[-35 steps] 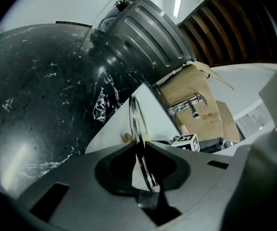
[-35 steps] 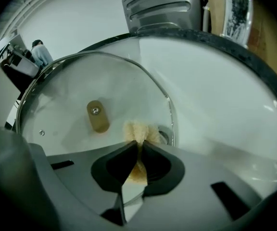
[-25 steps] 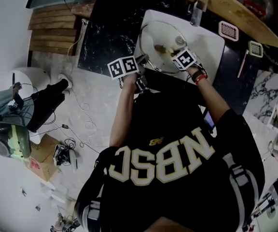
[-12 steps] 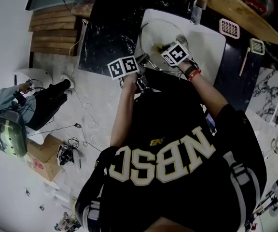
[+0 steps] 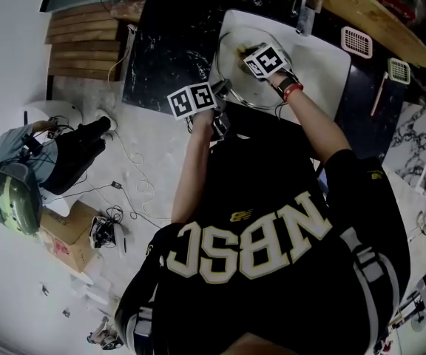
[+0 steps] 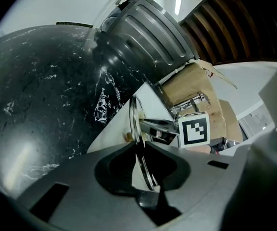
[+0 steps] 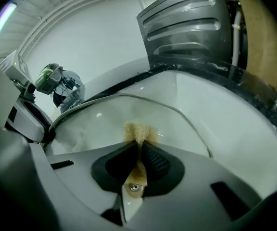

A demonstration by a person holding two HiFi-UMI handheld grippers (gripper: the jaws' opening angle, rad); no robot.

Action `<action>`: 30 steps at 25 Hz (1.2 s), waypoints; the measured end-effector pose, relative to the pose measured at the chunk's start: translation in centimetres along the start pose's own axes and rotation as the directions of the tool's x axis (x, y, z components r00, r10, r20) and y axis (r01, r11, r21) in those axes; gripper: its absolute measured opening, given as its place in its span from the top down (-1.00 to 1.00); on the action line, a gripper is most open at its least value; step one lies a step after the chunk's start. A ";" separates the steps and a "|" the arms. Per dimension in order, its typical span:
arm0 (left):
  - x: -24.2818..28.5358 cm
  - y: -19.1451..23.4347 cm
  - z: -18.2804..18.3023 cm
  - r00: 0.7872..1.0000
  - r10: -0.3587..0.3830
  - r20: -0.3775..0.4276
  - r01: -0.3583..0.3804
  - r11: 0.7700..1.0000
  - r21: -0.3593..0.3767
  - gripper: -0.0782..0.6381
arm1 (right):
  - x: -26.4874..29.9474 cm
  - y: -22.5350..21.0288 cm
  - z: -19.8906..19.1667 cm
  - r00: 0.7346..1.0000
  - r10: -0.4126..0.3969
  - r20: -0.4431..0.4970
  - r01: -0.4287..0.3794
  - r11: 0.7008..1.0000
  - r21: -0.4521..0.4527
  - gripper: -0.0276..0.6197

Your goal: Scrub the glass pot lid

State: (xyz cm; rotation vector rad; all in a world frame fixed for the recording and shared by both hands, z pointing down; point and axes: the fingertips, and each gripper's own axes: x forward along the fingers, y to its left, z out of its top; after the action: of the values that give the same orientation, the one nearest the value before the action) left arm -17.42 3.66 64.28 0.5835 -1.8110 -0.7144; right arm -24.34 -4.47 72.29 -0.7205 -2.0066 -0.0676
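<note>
Head view, far left: green helmet [image 5: 9,198] on the pale floor, cardboard box [image 5: 69,235] near it, cables around. Slatted wooden stool [image 5: 83,46] above, beside the black marble counter [image 5: 168,50].

Left gripper [image 5: 219,92] sits at the near left corner of the white sink [image 5: 324,58]. Its jaws are clamped on the rim of the glass lid [image 5: 254,91]. In the left gripper view [image 6: 141,150] the lid [image 6: 137,129] runs edge-on between the narrow jaws, metal rim pinched, glass standing upright and tilted a bit. Counter [image 6: 32,105] fills the left of that view; grey ribbed panel [image 6: 143,32] is up top.

Lid is over the sink's left half, propped up by the left gripper, not flat.

Right gripper [image 5: 244,50] is on the lid's far part, marker cube facing up. In the right gripper view [image 7: 139,150] the jaws are closed on a brown sponge [image 7: 138,131], and the sponge tip presses on the glass [image 7: 109,124]. Brownish smear on the glass just around the tip. Sink wall [image 7: 225,119] lies to the right, behind the lid.

Farther right: faucet [image 5: 304,6] at the sink's back edge, wooden board [image 5: 368,21] along the counter's back.
</note>
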 end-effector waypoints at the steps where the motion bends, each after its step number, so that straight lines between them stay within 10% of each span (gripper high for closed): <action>1: 0.0 0.0 0.0 1.000 0.000 -0.001 0.000 1.000 -0.001 0.58 | 0.1 -0.4 0.1 1.000 0.002 0.009 -0.002 1.000 0.008 0.79; 20: 0.2 -0.4 -0.6 1.000 -0.008 -0.022 0.008 1.000 -0.005 0.57 | -1.5 -7.2 -8.1 0.980 -0.177 -0.092 0.182 0.982 0.050 0.79; 30: 0.3 -0.3 -0.5 1.000 -0.008 -0.030 0.008 1.000 0.016 0.56 | -3.7 -0.4 -10.5 0.978 -0.089 -0.189 0.082 0.996 -0.044 0.82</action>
State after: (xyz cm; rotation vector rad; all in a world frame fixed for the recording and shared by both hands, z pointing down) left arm -17.02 3.12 64.43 0.6095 -1.7890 -0.6938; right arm -15.08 -9.95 74.96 -0.6263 -1.8550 -0.2165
